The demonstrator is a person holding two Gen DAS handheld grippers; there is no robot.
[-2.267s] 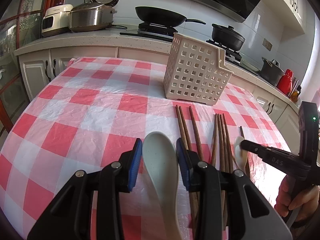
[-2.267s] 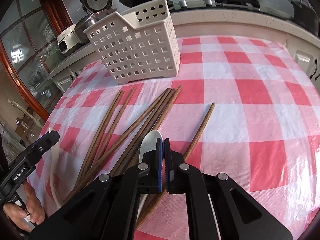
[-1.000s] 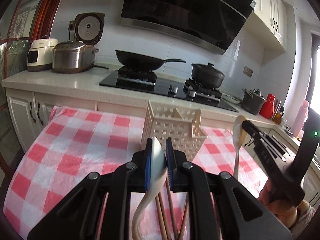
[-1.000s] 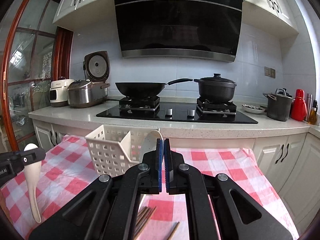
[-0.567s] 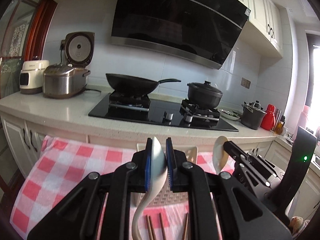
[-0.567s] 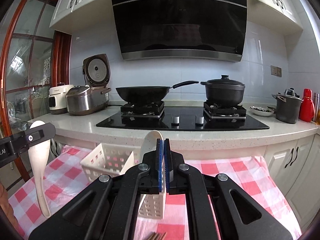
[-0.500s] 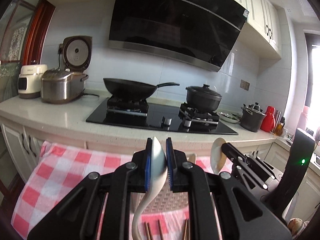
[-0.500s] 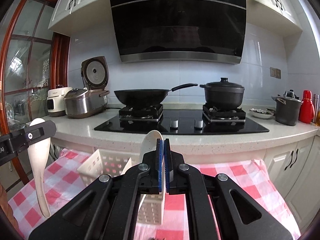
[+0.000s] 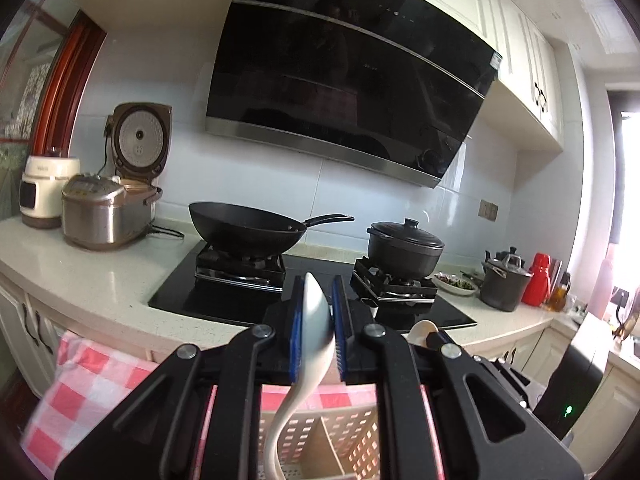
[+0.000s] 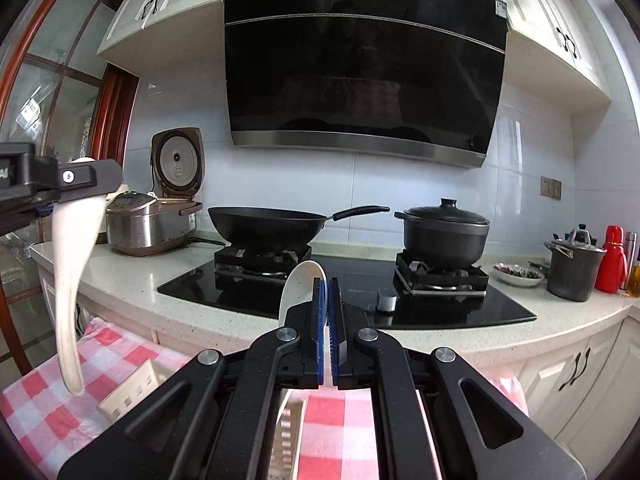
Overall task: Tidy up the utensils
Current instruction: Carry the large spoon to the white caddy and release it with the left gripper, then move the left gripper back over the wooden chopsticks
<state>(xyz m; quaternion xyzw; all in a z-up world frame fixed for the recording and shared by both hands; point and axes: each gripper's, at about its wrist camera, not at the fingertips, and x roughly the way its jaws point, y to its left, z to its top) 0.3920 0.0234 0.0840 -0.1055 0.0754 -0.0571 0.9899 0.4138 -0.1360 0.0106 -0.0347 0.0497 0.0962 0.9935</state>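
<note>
My left gripper (image 9: 317, 312) is shut on a white ceramic spoon (image 9: 312, 344), bowl up, handle hanging down over the cream slotted utensil basket (image 9: 344, 440) just below. My right gripper (image 10: 329, 308) is shut on a second white spoon (image 10: 298, 288), also bowl up, with the basket (image 10: 132, 388) low and to its left. The left gripper and its spoon (image 10: 70, 264) show at the left edge of the right wrist view. The right gripper's spoon bowl (image 9: 420, 330) shows just right of my left fingers. The chopsticks are out of view.
The basket stands on a table with a red-and-white checked cloth (image 9: 92, 384). Behind is a counter with a black hob, a wok (image 9: 246, 232), a lidded pot (image 9: 404, 248), a rice cooker (image 9: 104, 212), and a grey pot and red flask (image 10: 610, 260) at right.
Both grippers lifted the spoons off the table, rose and moved toward the basket. The basket has slid from mid-frame to under the fingers in both views.
</note>
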